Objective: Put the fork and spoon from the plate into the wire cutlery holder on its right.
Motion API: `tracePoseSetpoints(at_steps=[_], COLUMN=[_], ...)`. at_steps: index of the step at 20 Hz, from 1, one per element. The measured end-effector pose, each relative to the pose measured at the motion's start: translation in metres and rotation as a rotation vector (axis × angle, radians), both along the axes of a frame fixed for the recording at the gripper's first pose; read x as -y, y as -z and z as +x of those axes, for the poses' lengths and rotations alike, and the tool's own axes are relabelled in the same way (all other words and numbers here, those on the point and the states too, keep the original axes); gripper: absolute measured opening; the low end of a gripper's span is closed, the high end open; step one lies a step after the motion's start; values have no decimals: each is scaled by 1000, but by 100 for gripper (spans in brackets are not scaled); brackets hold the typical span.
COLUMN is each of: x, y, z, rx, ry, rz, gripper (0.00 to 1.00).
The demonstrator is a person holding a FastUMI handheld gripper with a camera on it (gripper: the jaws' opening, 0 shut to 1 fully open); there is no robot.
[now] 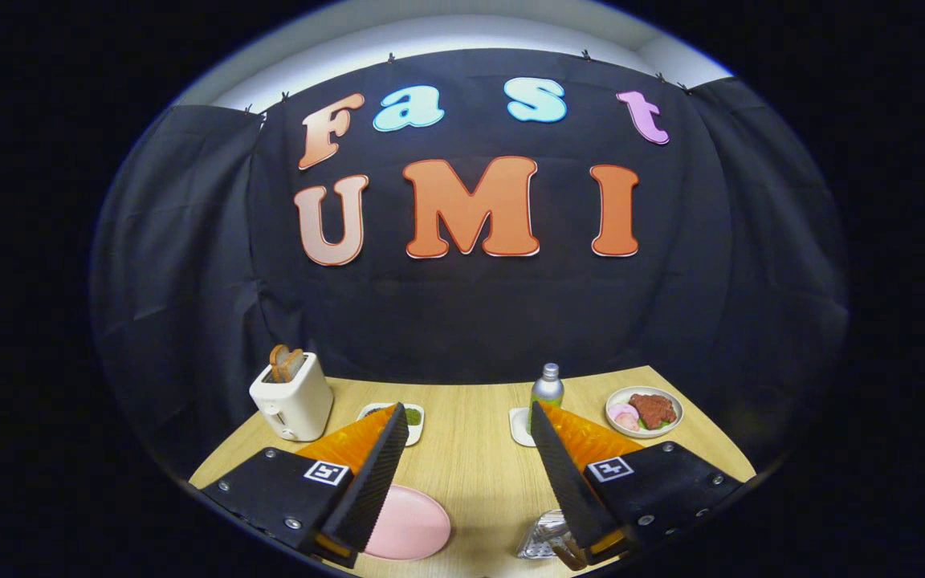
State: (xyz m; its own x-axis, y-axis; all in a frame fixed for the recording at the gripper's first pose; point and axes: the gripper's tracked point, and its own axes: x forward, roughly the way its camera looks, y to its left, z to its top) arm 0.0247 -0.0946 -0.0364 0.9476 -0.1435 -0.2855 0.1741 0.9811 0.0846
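Observation:
My gripper [469, 417] is held high over the wooden table, open, with nothing between its fingers. A pink plate [410, 526] lies low beside the left finger, partly hidden by it. I cannot make out a fork or spoon on its visible part. The wire cutlery holder [541, 539] sits to the plate's right, tucked under the right finger, with a brown handle-like piece [565, 552] showing at it.
A white toaster [292, 397] with bread slices stands at the back left. Behind the left finger lies a small white dish with greens [414, 417]. A metal bottle [547, 387] on a white coaster and a plate of food [643, 411] sit at the back right.

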Motion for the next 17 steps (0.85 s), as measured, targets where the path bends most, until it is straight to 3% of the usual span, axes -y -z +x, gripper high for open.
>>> tracePoseSetpoints(at_steps=[6, 17], x=[-22, -40], y=[-21, -20], z=[6, 3], rx=[79, 63], ry=[-31, -74], rz=[-6, -3], gripper=[94, 94])
